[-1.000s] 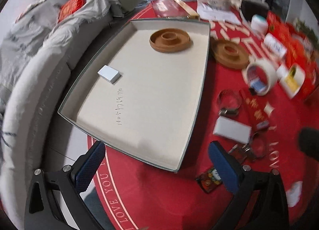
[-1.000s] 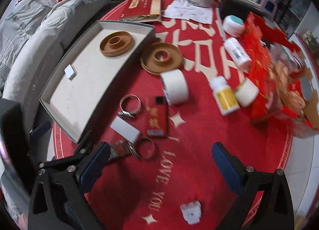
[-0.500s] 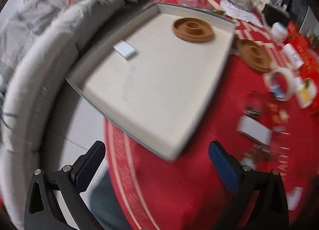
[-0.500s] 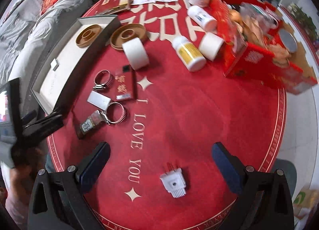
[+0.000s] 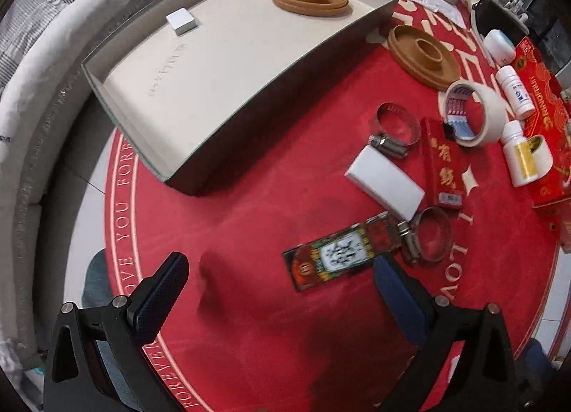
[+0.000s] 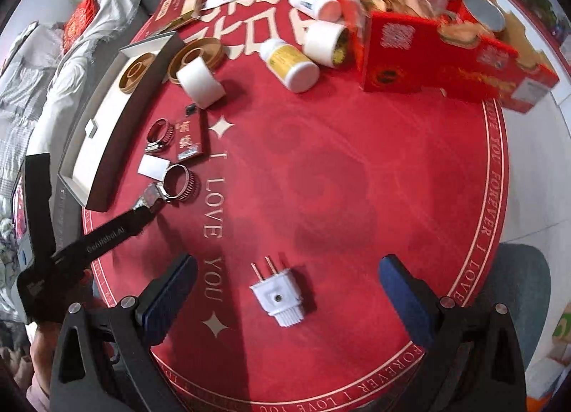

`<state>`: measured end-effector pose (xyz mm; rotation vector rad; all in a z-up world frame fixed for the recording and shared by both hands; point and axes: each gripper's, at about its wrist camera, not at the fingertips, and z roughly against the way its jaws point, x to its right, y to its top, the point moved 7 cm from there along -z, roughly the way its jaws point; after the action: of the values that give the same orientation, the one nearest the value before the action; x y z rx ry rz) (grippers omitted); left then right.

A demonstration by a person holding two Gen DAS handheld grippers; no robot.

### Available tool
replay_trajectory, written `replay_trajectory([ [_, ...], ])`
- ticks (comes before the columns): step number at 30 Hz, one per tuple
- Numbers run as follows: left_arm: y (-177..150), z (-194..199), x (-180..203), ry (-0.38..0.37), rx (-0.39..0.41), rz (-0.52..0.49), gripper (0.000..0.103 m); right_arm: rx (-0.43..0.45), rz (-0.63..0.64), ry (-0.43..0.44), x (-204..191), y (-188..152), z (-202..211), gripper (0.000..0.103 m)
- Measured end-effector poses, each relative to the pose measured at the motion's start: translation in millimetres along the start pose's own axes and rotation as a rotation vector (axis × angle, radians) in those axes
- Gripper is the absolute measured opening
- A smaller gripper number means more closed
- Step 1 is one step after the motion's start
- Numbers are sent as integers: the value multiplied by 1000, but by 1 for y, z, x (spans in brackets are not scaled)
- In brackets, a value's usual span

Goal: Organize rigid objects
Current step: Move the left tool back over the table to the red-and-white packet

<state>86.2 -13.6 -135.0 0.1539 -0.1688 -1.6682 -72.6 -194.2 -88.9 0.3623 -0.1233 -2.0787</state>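
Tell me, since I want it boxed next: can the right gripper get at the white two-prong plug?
Probably yes: the right gripper is open, and the white two-prong plug lies alone on the red tablecloth between its fingers.

The tablecloth [image 5: 249, 219] is matt red cloth. The hose clamp [image 5: 394, 125] is shiny metal. The plug [image 6: 280, 296] is smooth white plastic.

sofa [image 5: 32, 66]: grey, draped | floor [image 5: 80, 198]: pale tile | tablecloth [image 6: 339, 180]: red
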Motion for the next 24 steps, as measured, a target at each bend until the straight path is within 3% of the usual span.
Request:
replay_trajectory([
  [7,10,-10,22,8,-49,3,103,-19,-39,14,15,-3,-6,102],
  [15,16,-16,2,14,-19,86,103,-21,-35,22,16,-2,-8,102],
  [20,20,-18,4,18,-35,102,103,-34,-16,18,12,-1,-15,102],
  [24,32,-19,11,26,-4,95,103,-27,11,20,3,2,-16,102],
])
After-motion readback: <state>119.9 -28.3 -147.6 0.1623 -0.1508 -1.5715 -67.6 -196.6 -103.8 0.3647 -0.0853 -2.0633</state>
